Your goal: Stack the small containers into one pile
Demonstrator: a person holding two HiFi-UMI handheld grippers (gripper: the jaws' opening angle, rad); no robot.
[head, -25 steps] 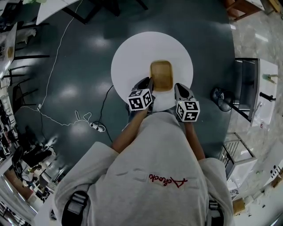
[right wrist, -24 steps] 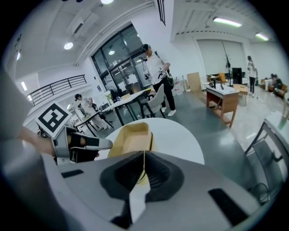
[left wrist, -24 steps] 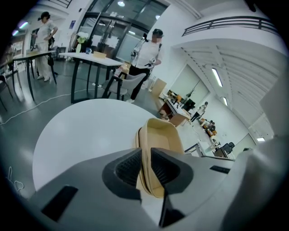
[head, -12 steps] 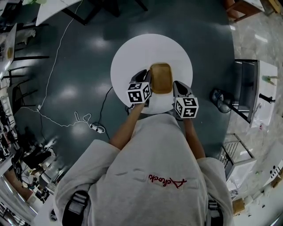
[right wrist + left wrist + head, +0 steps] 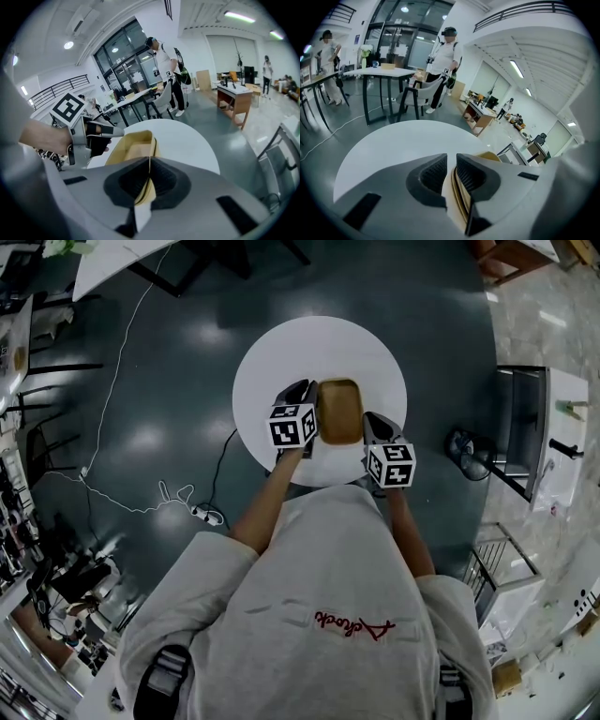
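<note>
A tan container stack (image 5: 339,412) sits over the round white table (image 5: 319,348), held from both sides. My left gripper (image 5: 309,395) is shut on its left rim; in the left gripper view several layered tan rims (image 5: 458,197) run between the pads. On the other side my right gripper (image 5: 367,420) is shut on the right rim. The right gripper view shows the thin tan wall (image 5: 140,190) pinched between the pads and the open container (image 5: 133,145) beyond them. The left gripper (image 5: 89,136) shows there too, at the container's far side.
Dark floor surrounds the table, with a white cable (image 5: 141,493) at the left and a dark object (image 5: 464,448) at the right. A metal rack (image 5: 525,427) stands further right. People, tables (image 5: 384,72) and chairs stand in the background.
Both grippers and the container stack have moved away from the person toward the table's middle, the left gripper farther than the right. Both grips are unchanged.
</note>
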